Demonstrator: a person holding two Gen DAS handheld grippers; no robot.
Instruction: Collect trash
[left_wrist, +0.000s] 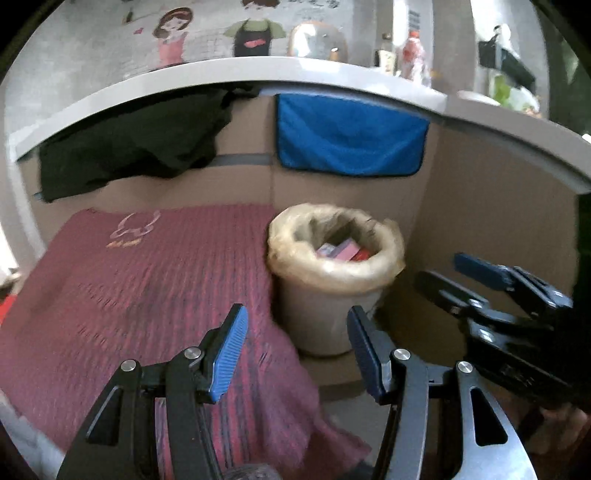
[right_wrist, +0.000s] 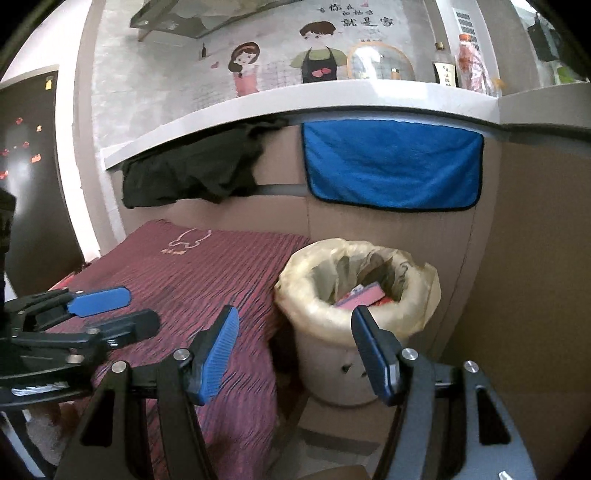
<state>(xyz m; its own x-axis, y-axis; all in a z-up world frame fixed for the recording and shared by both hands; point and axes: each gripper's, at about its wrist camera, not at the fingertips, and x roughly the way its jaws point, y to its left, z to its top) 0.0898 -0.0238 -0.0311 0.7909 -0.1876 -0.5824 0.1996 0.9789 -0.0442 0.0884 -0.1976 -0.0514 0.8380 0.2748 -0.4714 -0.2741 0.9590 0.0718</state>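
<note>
A pale trash bin (left_wrist: 325, 317) lined with a yellowish bag stands on the floor against a cardboard wall. Pink and red packets (left_wrist: 341, 253) lie inside it. My left gripper (left_wrist: 295, 350) hangs open and empty just short of the bin, over the edge of a red mat. To its right, my right gripper (left_wrist: 458, 280) appears beside the bin. In the right wrist view, the bin (right_wrist: 332, 369) sits just ahead of my right gripper (right_wrist: 295, 350), which is open with nothing between its pads. My left gripper (right_wrist: 122, 312) shows at the left over the mat.
A ribbed red mat (left_wrist: 147, 295) covers the floor left of the bin. A blue towel (left_wrist: 351, 136) and a black cloth (left_wrist: 129, 144) hang from a white counter edge (left_wrist: 258, 75) above. Cardboard panels (right_wrist: 535, 258) wall in the back and right.
</note>
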